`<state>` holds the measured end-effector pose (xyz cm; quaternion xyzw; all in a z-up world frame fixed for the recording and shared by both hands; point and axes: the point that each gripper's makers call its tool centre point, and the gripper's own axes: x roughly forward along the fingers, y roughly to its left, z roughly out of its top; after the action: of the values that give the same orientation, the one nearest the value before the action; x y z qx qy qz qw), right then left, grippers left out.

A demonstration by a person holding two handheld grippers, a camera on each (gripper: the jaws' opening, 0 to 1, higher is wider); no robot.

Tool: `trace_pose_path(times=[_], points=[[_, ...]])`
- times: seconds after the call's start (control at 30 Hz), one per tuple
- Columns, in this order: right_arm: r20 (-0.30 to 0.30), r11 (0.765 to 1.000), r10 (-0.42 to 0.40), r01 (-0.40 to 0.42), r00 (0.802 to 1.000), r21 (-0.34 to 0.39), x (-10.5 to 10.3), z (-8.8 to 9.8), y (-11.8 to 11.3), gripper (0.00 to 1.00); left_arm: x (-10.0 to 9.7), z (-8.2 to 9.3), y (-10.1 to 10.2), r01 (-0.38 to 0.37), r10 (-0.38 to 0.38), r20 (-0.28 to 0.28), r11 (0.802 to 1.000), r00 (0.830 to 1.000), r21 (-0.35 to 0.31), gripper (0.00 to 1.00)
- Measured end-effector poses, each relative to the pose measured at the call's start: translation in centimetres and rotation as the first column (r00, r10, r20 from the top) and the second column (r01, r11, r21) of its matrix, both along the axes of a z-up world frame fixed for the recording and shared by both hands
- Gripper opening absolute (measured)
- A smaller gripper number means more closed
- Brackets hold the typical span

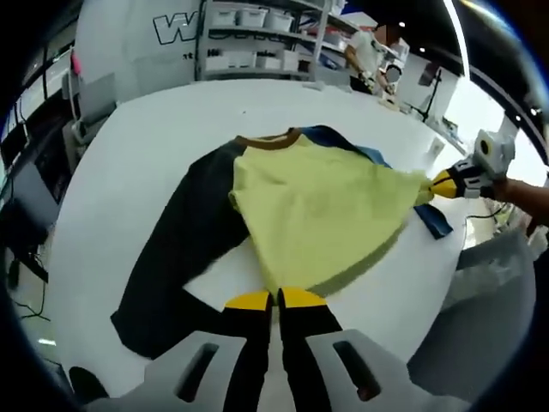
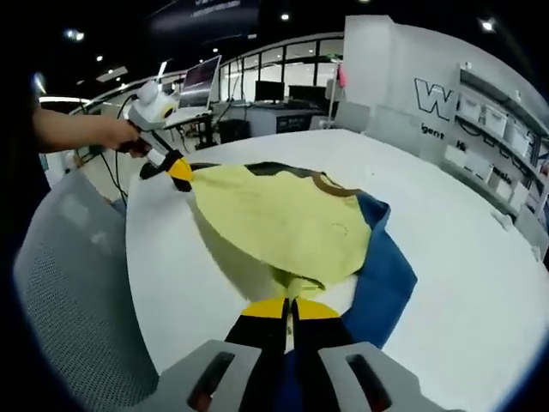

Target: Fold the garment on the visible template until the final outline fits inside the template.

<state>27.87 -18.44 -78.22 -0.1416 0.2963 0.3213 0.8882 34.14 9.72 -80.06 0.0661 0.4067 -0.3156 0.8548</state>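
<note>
A shirt lies on the white table [image 1: 146, 163], with a yellow body [image 1: 317, 206], a brown collar [image 1: 270, 140], a black sleeve [image 1: 176, 257] and a blue sleeve [image 2: 386, 266]. My left gripper [image 1: 274, 299] is shut on one corner of the yellow hem, which is raised off the table. My right gripper [image 2: 290, 307] is shut on the other hem corner. The right gripper [image 1: 446, 183] shows at the right of the left gripper view, stretching the hem. In the right gripper view, the left gripper [image 2: 178, 172] holds its corner at the upper left.
Shelves with white bins [image 1: 257, 34] and a person [image 1: 369, 51] stand beyond the table's far edge. A grey mesh chair back [image 2: 69, 283] is close to the table's near edge. Monitors [image 2: 202, 81] sit on desks behind.
</note>
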Motion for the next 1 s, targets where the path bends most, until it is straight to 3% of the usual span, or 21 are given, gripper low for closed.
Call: trace_pose_path(times=[0.33,0.57,1.0], points=[[-0.031,0.997,0.073,-0.074,0.997,-0.023,-2.4,-0.7,0.6,0.00,-3.1,-1.9,1.8,0.018,-0.014,-0.070,0.999,0.997,0.046,0.03],[-0.068,0.987,0.137,-0.142,0.988,-0.081,-4.5,-1.4,0.1,0.00,-5.4,-3.3,2.4,0.037,-0.028,-0.127,0.997,0.992,0.066,0.03],[-0.148,0.988,0.143,-0.151,0.979,-0.044,-7.6,-2.4,-0.5,0.00,-8.4,-4.2,2.4,0.049,-0.041,-0.174,0.998,0.984,0.041,0.03]])
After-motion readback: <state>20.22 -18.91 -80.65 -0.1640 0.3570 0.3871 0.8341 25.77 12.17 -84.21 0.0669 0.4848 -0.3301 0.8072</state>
